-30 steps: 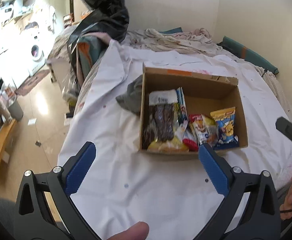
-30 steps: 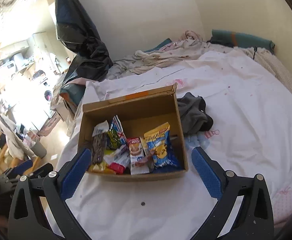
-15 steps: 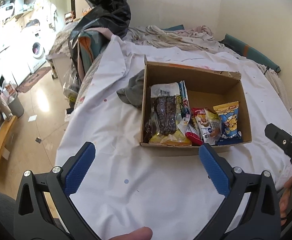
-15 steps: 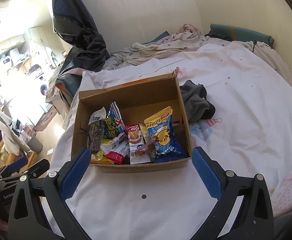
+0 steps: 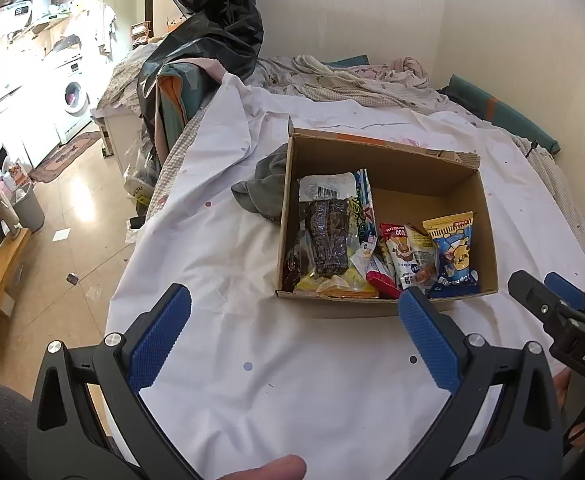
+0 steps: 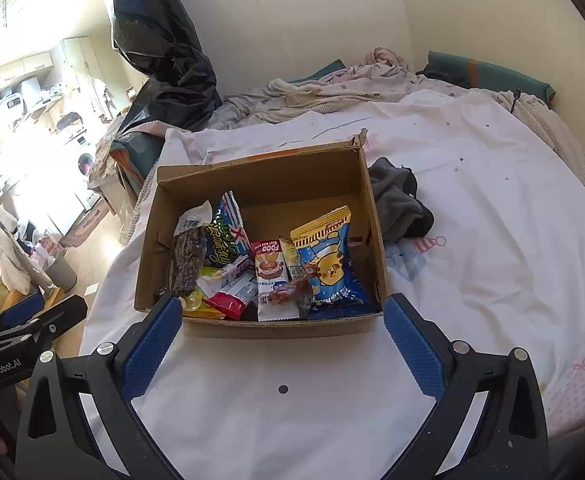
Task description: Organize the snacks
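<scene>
Both grippers (image 5: 292, 320) (image 6: 282, 328) wide apart — snacks (image 6: 320, 264) inside cardboard box (image 6: 260, 176).

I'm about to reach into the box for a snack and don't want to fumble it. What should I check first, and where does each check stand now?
1. Left gripper open, nothing held: ok.
2. Right gripper open, nothing held: ok.
3. Cardboard box open-topped, snacks reachable from above: ok.
4. Blue bear snack bag on top, uncovered: ok.
5. Red packet partly tucked under neighbouring packets: not ok for a clean grab.
6. Sorting spot: bare white sheet in front of box; intended destination: cannot tell.
</scene>
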Motion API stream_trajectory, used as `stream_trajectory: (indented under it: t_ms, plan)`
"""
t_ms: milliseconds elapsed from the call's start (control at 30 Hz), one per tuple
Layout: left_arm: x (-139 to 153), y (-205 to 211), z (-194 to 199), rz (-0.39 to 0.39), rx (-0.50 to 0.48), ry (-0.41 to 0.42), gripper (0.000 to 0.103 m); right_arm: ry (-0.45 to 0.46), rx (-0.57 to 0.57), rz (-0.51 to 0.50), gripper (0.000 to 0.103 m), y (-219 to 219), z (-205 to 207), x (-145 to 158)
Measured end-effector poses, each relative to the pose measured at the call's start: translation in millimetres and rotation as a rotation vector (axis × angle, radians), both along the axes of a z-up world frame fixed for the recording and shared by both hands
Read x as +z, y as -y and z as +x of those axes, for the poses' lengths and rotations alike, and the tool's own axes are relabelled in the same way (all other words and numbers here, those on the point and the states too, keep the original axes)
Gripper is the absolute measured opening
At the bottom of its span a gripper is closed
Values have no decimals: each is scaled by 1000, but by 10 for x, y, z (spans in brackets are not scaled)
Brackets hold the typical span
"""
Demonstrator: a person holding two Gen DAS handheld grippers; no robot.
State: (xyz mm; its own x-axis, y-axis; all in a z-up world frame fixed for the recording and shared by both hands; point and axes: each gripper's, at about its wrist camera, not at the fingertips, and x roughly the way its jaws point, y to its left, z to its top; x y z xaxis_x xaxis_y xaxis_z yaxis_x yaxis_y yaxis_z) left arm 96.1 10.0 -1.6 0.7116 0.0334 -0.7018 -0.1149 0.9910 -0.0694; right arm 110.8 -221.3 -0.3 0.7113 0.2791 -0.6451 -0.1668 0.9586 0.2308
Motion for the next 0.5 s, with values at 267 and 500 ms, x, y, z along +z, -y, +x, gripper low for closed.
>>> stream_trajectory:
  t_ms: [267,500]
  plan:
    - [2,16,3,2,-5,4,103,-2,4,0,103,-3,0,-5]
    - [2,13,7,1,-1,4,103,0,3,1,103,-2,4,-5]
